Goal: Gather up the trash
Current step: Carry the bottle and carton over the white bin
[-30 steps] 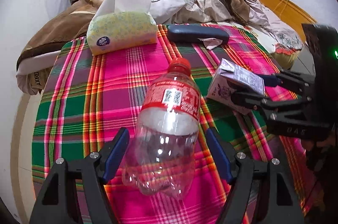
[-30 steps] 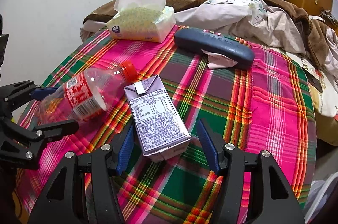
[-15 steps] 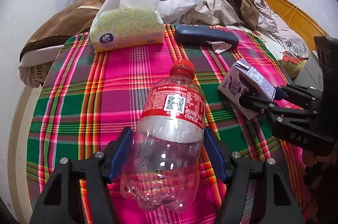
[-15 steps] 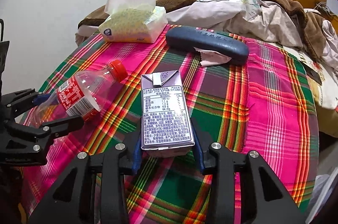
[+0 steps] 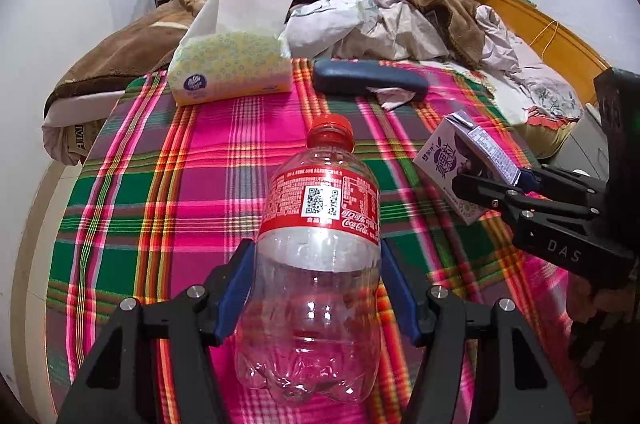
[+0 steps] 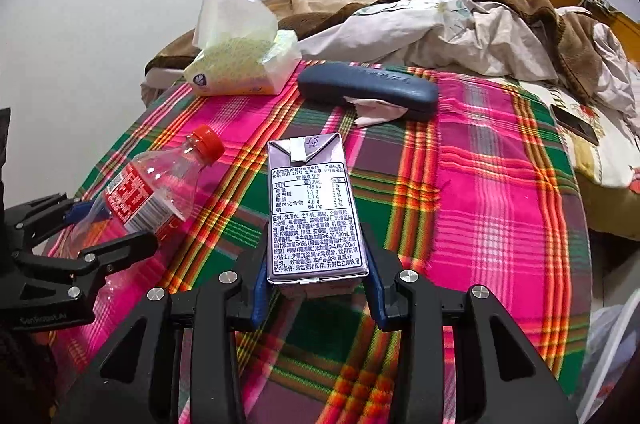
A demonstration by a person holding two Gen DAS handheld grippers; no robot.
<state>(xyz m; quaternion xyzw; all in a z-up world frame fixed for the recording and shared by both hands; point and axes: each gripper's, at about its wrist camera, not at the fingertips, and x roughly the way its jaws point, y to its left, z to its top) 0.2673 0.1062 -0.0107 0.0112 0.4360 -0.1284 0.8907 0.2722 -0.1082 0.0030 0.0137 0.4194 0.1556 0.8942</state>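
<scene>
Bed with rumpled brown blanket [image 5: 132,52] and pale sheets [image 6: 432,24] fills the back of the room. In front of it, a table under a pink, green and orange plaid cloth [image 5: 180,184].

On the cloth, far edge: soft yellow-patterned tissue pack [image 5: 230,74] with a white sheet standing up from it; just beside it, a dark blue hard glasses case [image 6: 368,90] with a crumpled white scrap of paper [image 6: 376,112] touching its near side.

Nearer: empty clear plastic bottle with red label and red cap [image 5: 320,244], gripped around its lower body by the left gripper [image 5: 318,288], blue pads pressed to both sides. Cap points away from the gripper, toward the bed.

Right of it: small purple drink carton [image 6: 316,208], nutrition panel facing up, clamped at its base between the pads of the right gripper [image 6: 316,288] (whether either item is clear of the cloth, cannot tell).

Bottle and carton near each other, not touching.
</scene>
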